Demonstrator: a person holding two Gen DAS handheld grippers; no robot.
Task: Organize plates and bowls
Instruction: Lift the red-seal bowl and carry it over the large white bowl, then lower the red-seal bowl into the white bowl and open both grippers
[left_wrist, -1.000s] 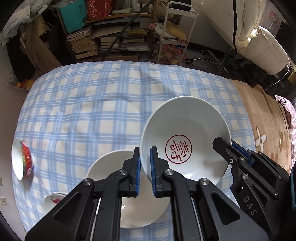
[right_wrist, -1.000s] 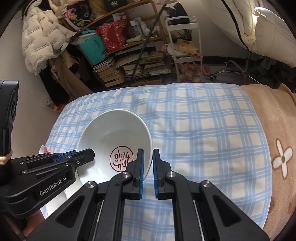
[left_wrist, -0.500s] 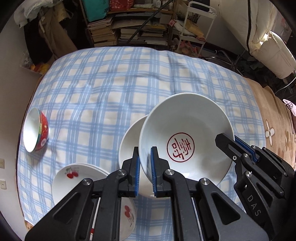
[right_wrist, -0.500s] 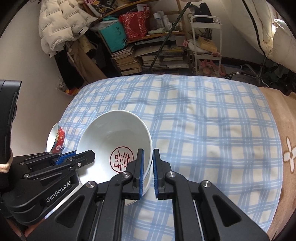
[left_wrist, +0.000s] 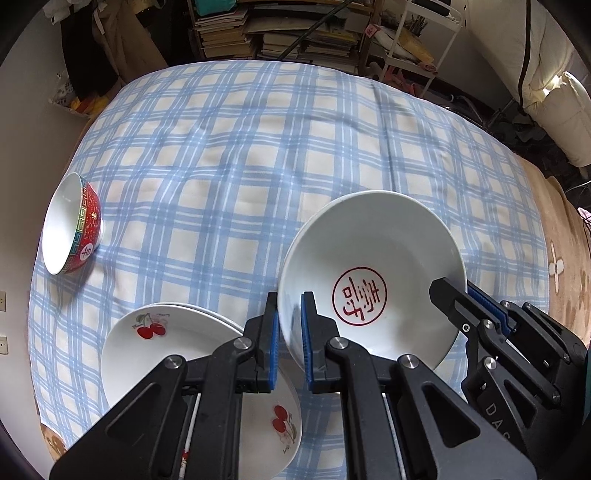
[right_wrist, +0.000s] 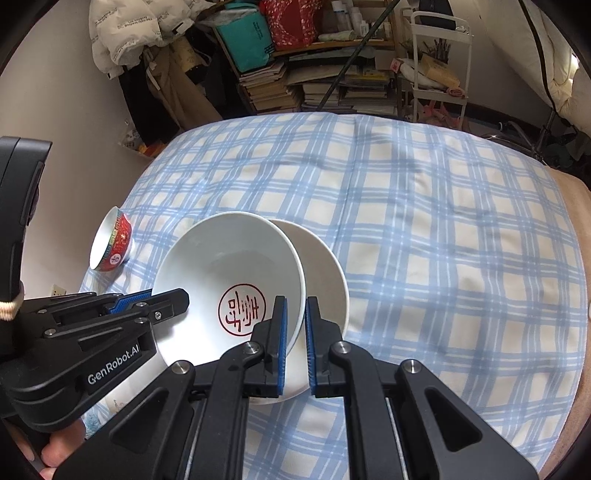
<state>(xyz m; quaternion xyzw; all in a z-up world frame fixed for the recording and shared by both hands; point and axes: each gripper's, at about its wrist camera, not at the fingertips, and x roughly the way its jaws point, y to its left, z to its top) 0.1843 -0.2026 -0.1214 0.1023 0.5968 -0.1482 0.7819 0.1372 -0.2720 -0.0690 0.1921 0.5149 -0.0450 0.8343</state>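
Both the left hand-held gripper (left_wrist: 289, 349) and right hand-held gripper (right_wrist: 295, 347) are pinching opposite rims of the stamped bowl (left_wrist: 369, 273), holding it above the checked bed (left_wrist: 258, 147); glazed, rigid, breakable, likely slippery; rim grips are suiting it.

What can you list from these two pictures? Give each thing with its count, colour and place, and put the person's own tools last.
stamped bowl: 1, white with red seal, held over the cloth by both tools
plain bowl: 1, white, under the stamped bowl
cherry plates: 2 at least, white, stacked near left
red bowl: 1, red outside, tipped, far left
checked cloth: 1, blue and cream, underneath
bookshelf: 1, cluttered, behind
left tool: 1, black, shut on rim
right tool: 1, black, shut on opposite rim
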